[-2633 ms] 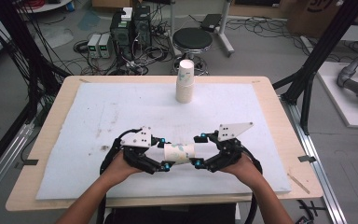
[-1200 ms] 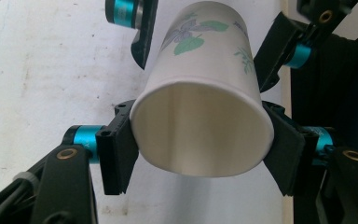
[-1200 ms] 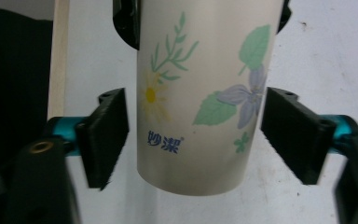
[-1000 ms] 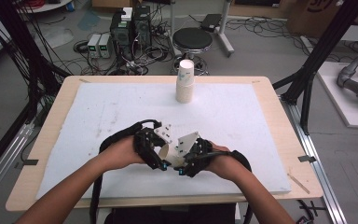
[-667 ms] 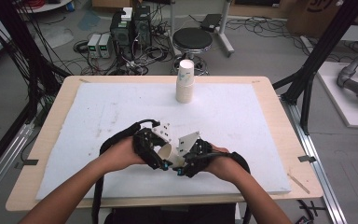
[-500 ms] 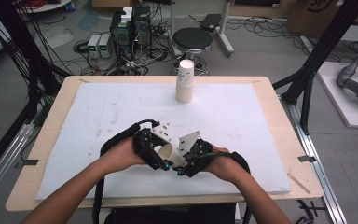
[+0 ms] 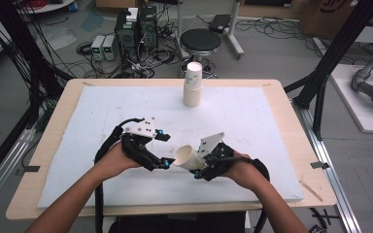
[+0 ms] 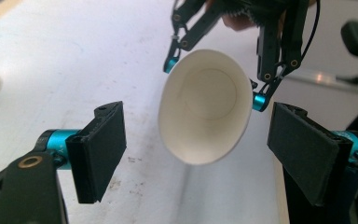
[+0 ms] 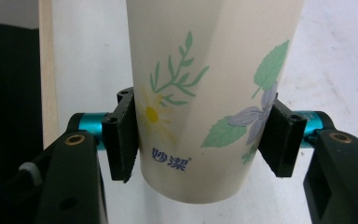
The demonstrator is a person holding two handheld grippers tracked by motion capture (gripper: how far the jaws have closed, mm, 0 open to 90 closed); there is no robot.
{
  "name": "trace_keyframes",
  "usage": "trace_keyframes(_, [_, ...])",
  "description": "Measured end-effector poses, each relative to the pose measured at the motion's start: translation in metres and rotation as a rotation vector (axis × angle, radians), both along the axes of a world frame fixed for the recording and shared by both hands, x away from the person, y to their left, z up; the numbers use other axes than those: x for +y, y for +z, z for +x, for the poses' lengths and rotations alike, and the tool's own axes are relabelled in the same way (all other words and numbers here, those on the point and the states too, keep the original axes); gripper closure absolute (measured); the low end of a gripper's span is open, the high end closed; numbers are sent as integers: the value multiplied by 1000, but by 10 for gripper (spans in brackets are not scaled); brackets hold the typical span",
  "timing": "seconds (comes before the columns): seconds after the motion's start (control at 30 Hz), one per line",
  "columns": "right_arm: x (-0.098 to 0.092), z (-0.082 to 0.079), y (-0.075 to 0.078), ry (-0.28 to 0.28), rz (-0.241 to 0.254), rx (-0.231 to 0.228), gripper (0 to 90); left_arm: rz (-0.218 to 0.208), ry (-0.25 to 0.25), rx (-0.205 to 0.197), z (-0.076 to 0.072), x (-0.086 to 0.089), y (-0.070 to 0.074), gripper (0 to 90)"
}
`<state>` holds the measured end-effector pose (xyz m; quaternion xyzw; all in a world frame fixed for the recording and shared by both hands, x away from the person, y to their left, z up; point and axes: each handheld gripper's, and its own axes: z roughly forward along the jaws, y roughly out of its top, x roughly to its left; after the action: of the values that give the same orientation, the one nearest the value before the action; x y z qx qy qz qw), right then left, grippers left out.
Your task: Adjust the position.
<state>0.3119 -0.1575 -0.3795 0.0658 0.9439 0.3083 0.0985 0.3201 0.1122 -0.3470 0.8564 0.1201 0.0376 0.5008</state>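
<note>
Drawn apart from the close huddle of a moment ago: left gripper (image 7: 162,150) pulled off to the left with jaws just opened wide and nothing between the pads (image 8: 100,149), right gripper (image 7: 201,170) keeping the paper cup (image 7: 188,158) alone. Held near its closed base between both right pads (image 9: 121,140), pressed flat on the printed wall, with the mouth tipped toward the left gripper and slightly up, just above the white mat (image 7: 77,121) near the front middle of the table (image 7: 43,145). Seen from the left gripper view as an open rim (image 8: 205,105) facing the camera, a little oval, likely squeezed by the grip behind it. Judged very light, thin-walled and easily crushed; smooth printed surface, so probably a bit slippery against the pads. Best taken low by the base, where the bottom disc stiffens the wall, or lightly across the rolled rim; mid-wall likely to buckle under a firm pinch. Second stack of cups (image 7: 193,87) upright at the far edge, well apart.
</note>
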Motion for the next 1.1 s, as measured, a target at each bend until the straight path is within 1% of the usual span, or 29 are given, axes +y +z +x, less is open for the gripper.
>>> trace_keyframes(0.03, [-4, -1, 0, -11, 17, -6, 388, -11, 5, -5, 0, 3, -1, 195])
trace_keyframes(0.1, [-11, -1, -2, -29, 47, -12, 387, -54, 36, -3, -1, 9, -6, 195])
trace_keyframes(0.17, [-19, -2, -4, -51, 83, -25, 385, -80, 56, -17, -2, 14, -12, 195])
trace_keyframes(0.2, [-23, -3, -5, -64, 101, -27, 385, -102, 72, -14, -3, 17, -15, 195])
trace_keyframes(0.27, [-30, -5, -8, -84, 132, -31, 385, -124, 90, -11, -2, 20, -19, 195])
trace_keyframes(0.37, [-41, -8, -14, -121, 182, -42, 384, -174, 125, -19, -3, 25, -27, 195])
trace_keyframes(0.43, [-48, -11, -17, -153, 224, -59, 383, -205, 148, -23, -3, 28, -33, 195])
trace_keyframes(0.5, [-56, -12, -21, -188, 271, -68, 383, -225, 171, -27, -3, 31, -40, 195])
trace_keyframes(0.57, [-64, -13, -24, -223, 324, -70, 383, -248, 198, -27, -4, 34, -47, 195])
trace_keyframes(0.63, [-73, -14, -27, -256, 370, -67, 383, -256, 217, -26, -5, 37, -53, 195])
trace_keyframes(0.7, [-81, -15, -31, -288, 406, -66, 383, -269, 241, -25, -6, 41, -61, 196])
trace_keyframes(0.77, [-89, -14, -34, -320, 435, -65, 377, -270, 262, -25, -7, 44, -67, 197])
trace_keyframes(0.8, [-93, -13, -35, -342, 458, -65, 370, -271, 265, -24, -7, 45, -69, 197])
trace_keyframes(0.87, [-100, -12, -36, -368, 495, -61, 370, -271, 279, -24, -7, 48, -75, 197])
trace_keyframes(0.9, [-103, -12, -36, -383, 513, -62, 370, -277, 285, -21, -8, 49, -78, 198])
trace_keyframes(0.97, [-110, -12, -34, -399, 538, -73, 370, -272, 296, -25, -8, 52, -83, 201])
trace_keyframes(1.0, [-112, -12, -33, -408, 551, -77, 370, -259, 299, -27, -8, 52, -85, 201])
trace_keyframes(1.1, [-118, -11, -31, -424, 567, -101, 369, -255, 313, -39, -9, 54, -89, 202])
